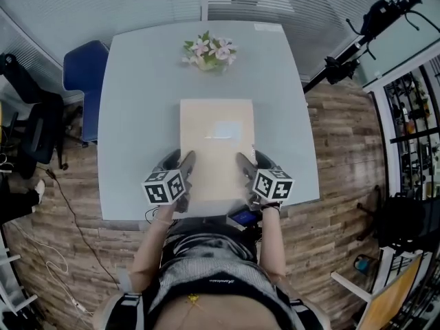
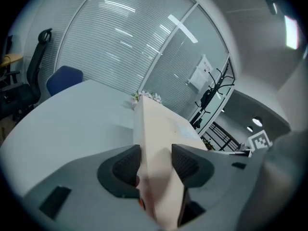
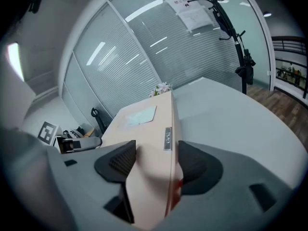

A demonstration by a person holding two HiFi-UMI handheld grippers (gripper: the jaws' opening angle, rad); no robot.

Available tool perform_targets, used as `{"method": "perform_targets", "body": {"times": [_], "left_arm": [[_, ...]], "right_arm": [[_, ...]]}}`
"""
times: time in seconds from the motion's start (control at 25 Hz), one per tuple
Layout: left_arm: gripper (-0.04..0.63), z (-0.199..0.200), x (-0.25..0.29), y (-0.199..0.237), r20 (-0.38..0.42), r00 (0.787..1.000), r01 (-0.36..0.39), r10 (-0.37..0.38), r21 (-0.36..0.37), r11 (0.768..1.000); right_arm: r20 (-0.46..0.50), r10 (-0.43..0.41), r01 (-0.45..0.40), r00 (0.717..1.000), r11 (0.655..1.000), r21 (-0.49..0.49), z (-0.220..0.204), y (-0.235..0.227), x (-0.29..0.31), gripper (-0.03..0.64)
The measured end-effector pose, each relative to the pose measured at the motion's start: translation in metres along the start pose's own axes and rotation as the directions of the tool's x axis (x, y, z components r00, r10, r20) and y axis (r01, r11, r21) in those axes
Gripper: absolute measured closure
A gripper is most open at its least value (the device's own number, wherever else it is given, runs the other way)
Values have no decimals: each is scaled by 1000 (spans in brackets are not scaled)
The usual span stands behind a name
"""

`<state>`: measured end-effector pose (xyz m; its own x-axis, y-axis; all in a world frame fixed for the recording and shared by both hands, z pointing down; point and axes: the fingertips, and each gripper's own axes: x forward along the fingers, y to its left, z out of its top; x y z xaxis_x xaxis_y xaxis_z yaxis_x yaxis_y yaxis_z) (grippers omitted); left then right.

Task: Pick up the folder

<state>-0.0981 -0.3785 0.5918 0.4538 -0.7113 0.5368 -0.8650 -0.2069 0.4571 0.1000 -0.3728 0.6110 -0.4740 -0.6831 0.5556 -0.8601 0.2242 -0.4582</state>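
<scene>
Folder: a flat beige folder (image 1: pixel 216 146) in the near middle of the desk, long side running away from the person. It carries a pale label (image 1: pixel 223 130) on its cover and a small metal tab (image 3: pixel 167 138) on its right edge.
Height: in both gripper views the near end looks raised off the surface. I cannot tell whether the far edge is clear.
Left claw: the left claw (image 1: pixel 178 161) is clamped on the folder's near left side, pads pressing both faces.
Right claw: the right claw (image 1: pixel 255 161) is clamped on the near right side in the same way, level with the left.
Step in hand: the lift, judged to be under way with both grips set.
Doing it well: raise both hands together at one pace so the cover does not twist or sag between them. Hold the far end from drooping, and do not squeeze harder than the board needs.
Risk: both grips sit at the near end, so the free far end may dip or the folder may slip forward.
Desk: the pale grey desk (image 1: pixel 137 115) is bare apart from the flowers (image 1: pixel 210 52) near its far edge, well apart from the folder.
Around: a blue chair (image 1: pixel 84 71) stands at the far left corner and a camera stand (image 1: pixel 357 43) to the right. A cable (image 1: pixel 75 218) lies on the wooden floor (image 1: pixel 344 184).
In the way: nothing near the folder. Only the flowers lie ahead if it swings forward.
</scene>
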Motion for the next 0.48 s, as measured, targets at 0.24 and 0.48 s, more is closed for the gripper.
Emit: {"method": "perform_targets", "body": {"times": [0.24, 0.48], "left_arm": [[399, 38, -30, -27, 115, 993, 17, -23, 52, 998], [402, 70, -61, -48, 217, 975, 29, -48, 88, 996]], "right_arm": [[102, -3, 7, 995, 999, -38, 36, 23, -33, 359], [195, 10, 13, 981, 993, -117, 71, 51, -65, 359]]}}
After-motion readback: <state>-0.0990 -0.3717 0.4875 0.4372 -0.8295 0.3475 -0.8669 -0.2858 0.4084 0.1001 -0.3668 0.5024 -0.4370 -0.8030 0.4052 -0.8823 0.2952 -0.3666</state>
